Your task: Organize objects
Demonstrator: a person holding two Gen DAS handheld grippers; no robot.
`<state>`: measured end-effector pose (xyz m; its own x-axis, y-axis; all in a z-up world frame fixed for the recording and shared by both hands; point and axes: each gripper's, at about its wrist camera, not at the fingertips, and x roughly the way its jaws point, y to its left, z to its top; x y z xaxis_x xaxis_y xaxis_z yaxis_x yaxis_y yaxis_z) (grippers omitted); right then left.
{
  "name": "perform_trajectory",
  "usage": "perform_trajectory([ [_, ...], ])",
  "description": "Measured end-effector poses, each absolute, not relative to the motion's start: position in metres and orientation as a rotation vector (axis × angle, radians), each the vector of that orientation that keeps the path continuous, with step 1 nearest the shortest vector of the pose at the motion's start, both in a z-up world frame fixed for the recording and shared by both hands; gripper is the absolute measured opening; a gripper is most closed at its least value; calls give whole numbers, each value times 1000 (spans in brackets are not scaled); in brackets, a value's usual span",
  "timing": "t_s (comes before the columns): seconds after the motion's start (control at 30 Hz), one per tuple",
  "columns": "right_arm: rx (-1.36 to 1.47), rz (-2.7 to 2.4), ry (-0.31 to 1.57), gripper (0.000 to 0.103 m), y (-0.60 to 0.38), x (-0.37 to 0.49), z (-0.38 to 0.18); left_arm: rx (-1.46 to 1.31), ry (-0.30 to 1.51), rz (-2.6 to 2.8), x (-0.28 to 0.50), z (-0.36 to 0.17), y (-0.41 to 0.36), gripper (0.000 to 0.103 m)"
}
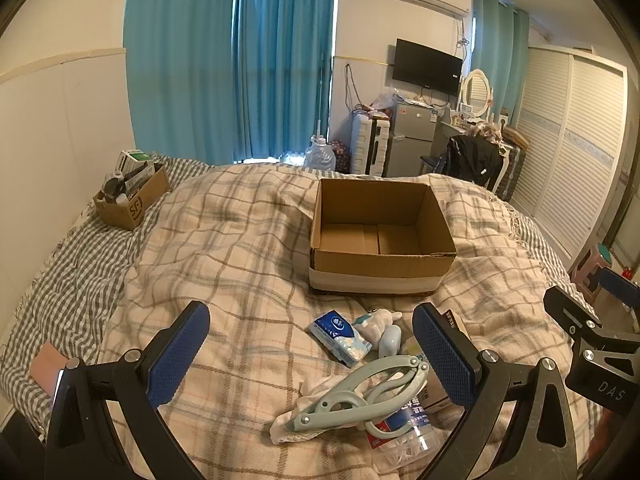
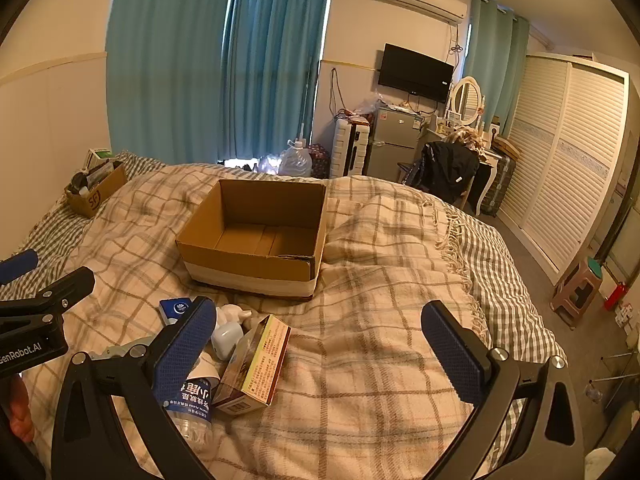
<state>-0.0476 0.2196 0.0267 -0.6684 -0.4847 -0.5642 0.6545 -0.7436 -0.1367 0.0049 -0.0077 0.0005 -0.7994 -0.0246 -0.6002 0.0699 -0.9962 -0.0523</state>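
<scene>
An empty cardboard box point(image 1: 380, 236) stands on the plaid blanket point(image 1: 240, 248); it also shows in the right wrist view point(image 2: 256, 240). In front of it lies a pile: a blue tissue pack point(image 1: 340, 336), a small white toy point(image 1: 378, 320), a pale blue folding hanger point(image 1: 360, 396) on a white cloth point(image 1: 316, 390), a clear plastic jar point(image 1: 404, 432) and a printed carton point(image 2: 256, 364). My left gripper point(image 1: 312, 344) is open above the pile, holding nothing. My right gripper point(image 2: 320, 344) is open and empty, just right of the pile.
A smaller cardboard box point(image 1: 132, 196) full of items sits at the bed's far left by the wall. A checked sheet point(image 2: 504, 280) hangs at the bed's right edge. A stool point(image 2: 576, 292), wardrobe point(image 2: 568, 152) and chair point(image 2: 444, 172) stand beyond.
</scene>
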Motion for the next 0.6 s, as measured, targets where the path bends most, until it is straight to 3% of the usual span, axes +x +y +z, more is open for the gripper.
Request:
perform_trajectory([
  [0.6,652,-2347,428,102,223,-45,32,974,107,-2920,5,2,-10,103],
])
